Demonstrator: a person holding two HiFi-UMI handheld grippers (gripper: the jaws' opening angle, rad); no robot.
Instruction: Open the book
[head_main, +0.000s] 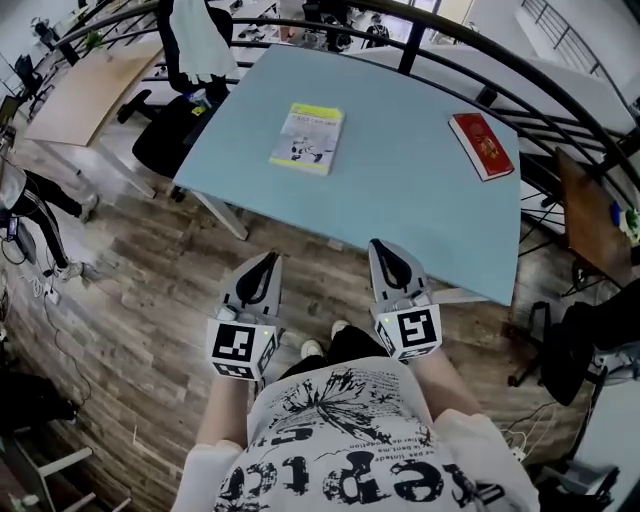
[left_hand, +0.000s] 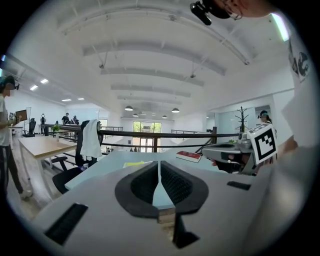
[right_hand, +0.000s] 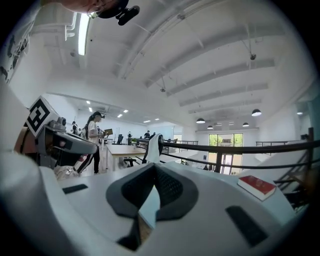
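Observation:
Two shut books lie on the light blue table (head_main: 400, 190): a yellow-green one (head_main: 306, 137) at the far left and a red one (head_main: 481, 145) at the far right. Both grippers are held side by side over the wooden floor, short of the table's near edge and apart from both books. My left gripper (head_main: 267, 259) is shut and empty, and its own view shows its jaws (left_hand: 159, 163) meeting, with the yellow-green book (left_hand: 134, 163) and the red book (left_hand: 189, 156) beyond. My right gripper (head_main: 381, 246) also has its jaws (right_hand: 154, 168) together with nothing in them, and the red book (right_hand: 256, 186) lies ahead on its right.
A black office chair (head_main: 185, 110) draped with a white garment stands at the table's far left corner. A dark railing (head_main: 500, 60) curves behind the table. A wooden desk (head_main: 85, 90) and a standing person (head_main: 35, 205) are at the left, and another dark chair (head_main: 575, 350) at the right.

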